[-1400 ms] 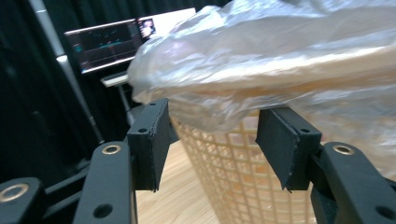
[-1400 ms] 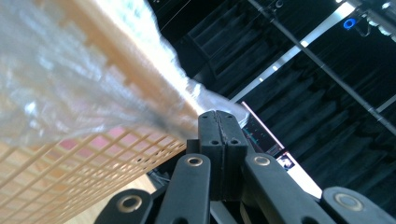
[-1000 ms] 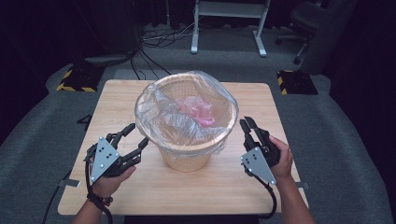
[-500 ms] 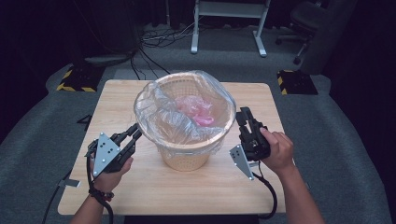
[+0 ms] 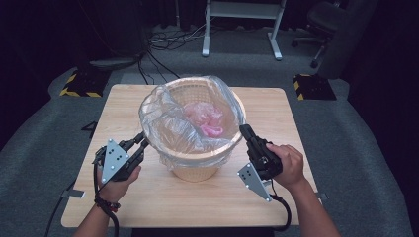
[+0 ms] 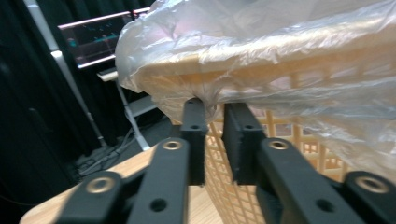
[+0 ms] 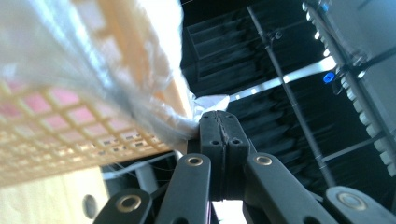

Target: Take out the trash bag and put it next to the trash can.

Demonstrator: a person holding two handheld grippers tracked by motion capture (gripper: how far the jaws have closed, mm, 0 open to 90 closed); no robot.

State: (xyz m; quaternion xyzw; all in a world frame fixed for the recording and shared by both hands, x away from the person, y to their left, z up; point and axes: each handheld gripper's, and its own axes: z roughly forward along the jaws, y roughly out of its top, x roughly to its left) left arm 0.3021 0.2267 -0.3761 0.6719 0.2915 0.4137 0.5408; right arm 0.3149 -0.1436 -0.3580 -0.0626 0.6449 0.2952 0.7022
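Now that both grippers have closed in on the basket point(image 5: 197, 153) rim, the bag point(image 5: 190, 128) edge is pinched by right gripper point(image 7: 219, 122); left gripper point(image 6: 215, 105) narrowly parted around film. Liner removal appears underway.

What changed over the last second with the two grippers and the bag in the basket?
Both grippers closed in on the basket. The right gripper moved up to the rim and its fingers shut on the plastic bag edge. The left gripper slid in to the bag's overhang, fingers a little apart. Basket, bag and pink contents stayed put on the table.
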